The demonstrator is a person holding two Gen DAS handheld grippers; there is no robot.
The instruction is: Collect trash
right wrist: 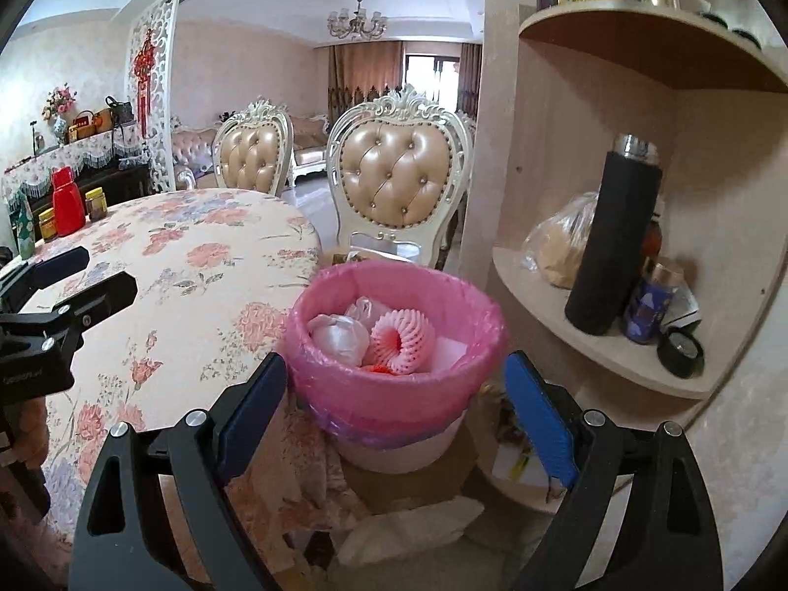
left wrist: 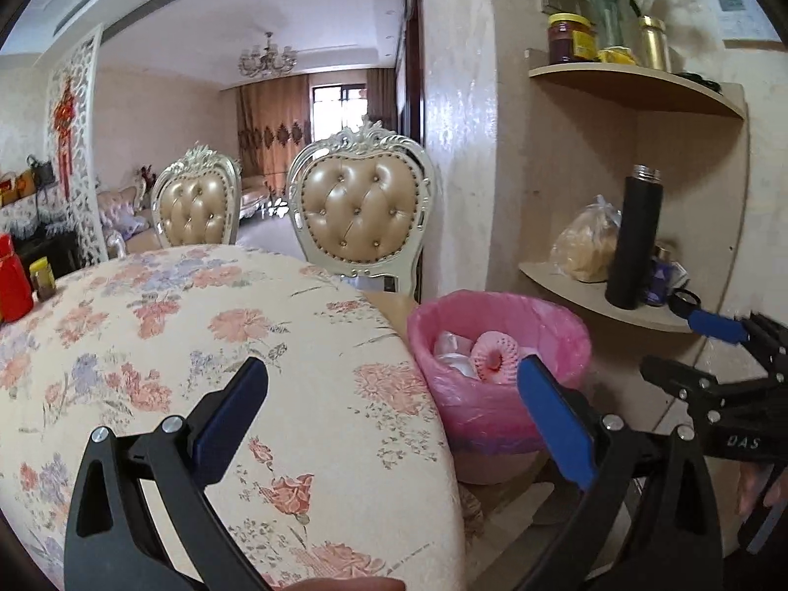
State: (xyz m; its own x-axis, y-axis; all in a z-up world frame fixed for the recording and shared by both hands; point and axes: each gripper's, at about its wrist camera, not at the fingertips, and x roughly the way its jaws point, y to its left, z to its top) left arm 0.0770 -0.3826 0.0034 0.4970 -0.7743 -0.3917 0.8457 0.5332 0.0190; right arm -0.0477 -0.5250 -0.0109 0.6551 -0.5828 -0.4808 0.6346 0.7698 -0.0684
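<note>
Right wrist: spread right tool [right wrist: 394, 409] frames the bin [right wrist: 394, 394]; left tool [left wrist: 389, 404] seemingly spread.

A small pale trash bin [right wrist: 399, 448], lined with a pink plastic bag [right wrist: 394, 394], stands upright just right of the floral table. Inside lie a pink foam fruit net [right wrist: 401, 340], a crumpled white bag [right wrist: 340, 337] at its left, and white paper [right wrist: 445, 352] at its right.
</note>
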